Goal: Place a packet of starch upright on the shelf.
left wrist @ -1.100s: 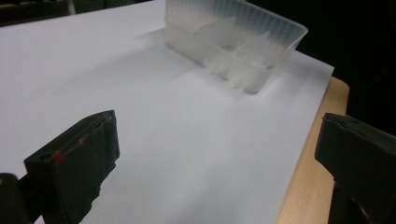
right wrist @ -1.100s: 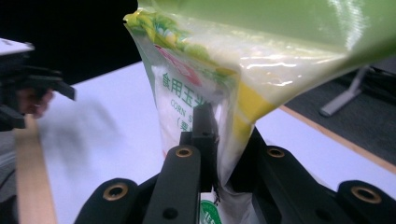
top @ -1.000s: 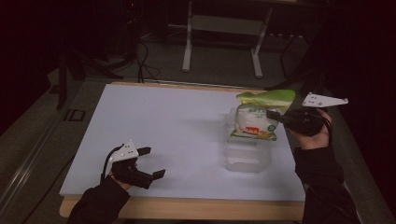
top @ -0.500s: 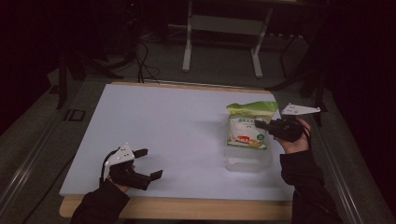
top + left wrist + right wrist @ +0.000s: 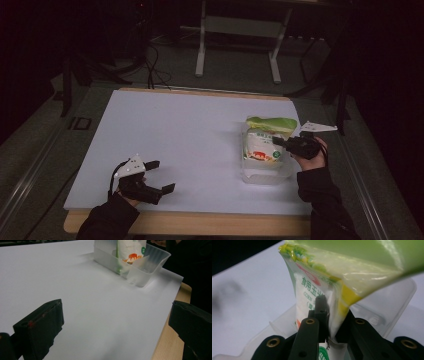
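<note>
Clear plastic tub [image 5: 266, 172] holding upright starch bag [image 5: 262, 145], right tongs [image 5: 280, 143] clamped on bag, left tongs [image 5: 161, 176] apart over table [image 5: 175, 125]

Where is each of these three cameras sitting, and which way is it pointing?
High view: above the person's side, looking forward and down on the table; both forearms and claws show, left claw, right claw.
Left gripper view: rides the left claw, looking across the table; its two black jaws stand open.
Right gripper view: rides the right claw, close on the bag it grips.
Shared: all three show the bag in the clear plastic container.
</note>
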### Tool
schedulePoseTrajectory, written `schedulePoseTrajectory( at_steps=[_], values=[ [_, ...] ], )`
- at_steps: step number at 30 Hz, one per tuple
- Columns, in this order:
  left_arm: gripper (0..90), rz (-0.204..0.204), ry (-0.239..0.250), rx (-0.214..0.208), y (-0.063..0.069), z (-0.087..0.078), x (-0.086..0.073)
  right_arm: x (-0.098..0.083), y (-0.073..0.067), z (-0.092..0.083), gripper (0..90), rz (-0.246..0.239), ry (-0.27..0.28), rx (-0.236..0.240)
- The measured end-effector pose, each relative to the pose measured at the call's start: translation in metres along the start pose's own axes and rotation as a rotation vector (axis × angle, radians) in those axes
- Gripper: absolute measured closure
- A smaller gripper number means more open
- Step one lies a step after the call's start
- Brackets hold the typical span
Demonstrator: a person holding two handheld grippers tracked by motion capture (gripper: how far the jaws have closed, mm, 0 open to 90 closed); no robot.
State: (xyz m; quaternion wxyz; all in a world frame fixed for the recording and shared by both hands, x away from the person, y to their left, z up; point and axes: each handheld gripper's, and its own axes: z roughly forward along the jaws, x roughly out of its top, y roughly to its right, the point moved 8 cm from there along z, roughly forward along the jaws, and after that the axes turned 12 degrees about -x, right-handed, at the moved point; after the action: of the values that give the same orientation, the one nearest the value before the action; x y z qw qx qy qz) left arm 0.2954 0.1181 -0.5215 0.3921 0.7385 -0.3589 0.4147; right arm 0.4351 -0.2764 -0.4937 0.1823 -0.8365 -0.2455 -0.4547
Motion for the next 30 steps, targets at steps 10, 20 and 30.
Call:
schedulePoseTrajectory(
  at_steps=[10, 20, 30],
  values=[
    [0.5, 0.009, 0.004, -0.002, 0.001, 0.000, 0.000, 0.011, 0.001, -0.019, 45.3, -0.003, 0.052, -0.110],
    [0.5, 0.018, -0.003, -0.004, 0.003, 0.002, 0.000, 0.009, -0.020, -0.051, 19.8, 0.006, 0.077, -0.121],
    [0.5, 0.008, -0.009, -0.010, 0.004, 0.003, -0.004, 0.000, -0.045, -0.059, 17.0, 0.023, 0.110, -0.065]
  ],
)
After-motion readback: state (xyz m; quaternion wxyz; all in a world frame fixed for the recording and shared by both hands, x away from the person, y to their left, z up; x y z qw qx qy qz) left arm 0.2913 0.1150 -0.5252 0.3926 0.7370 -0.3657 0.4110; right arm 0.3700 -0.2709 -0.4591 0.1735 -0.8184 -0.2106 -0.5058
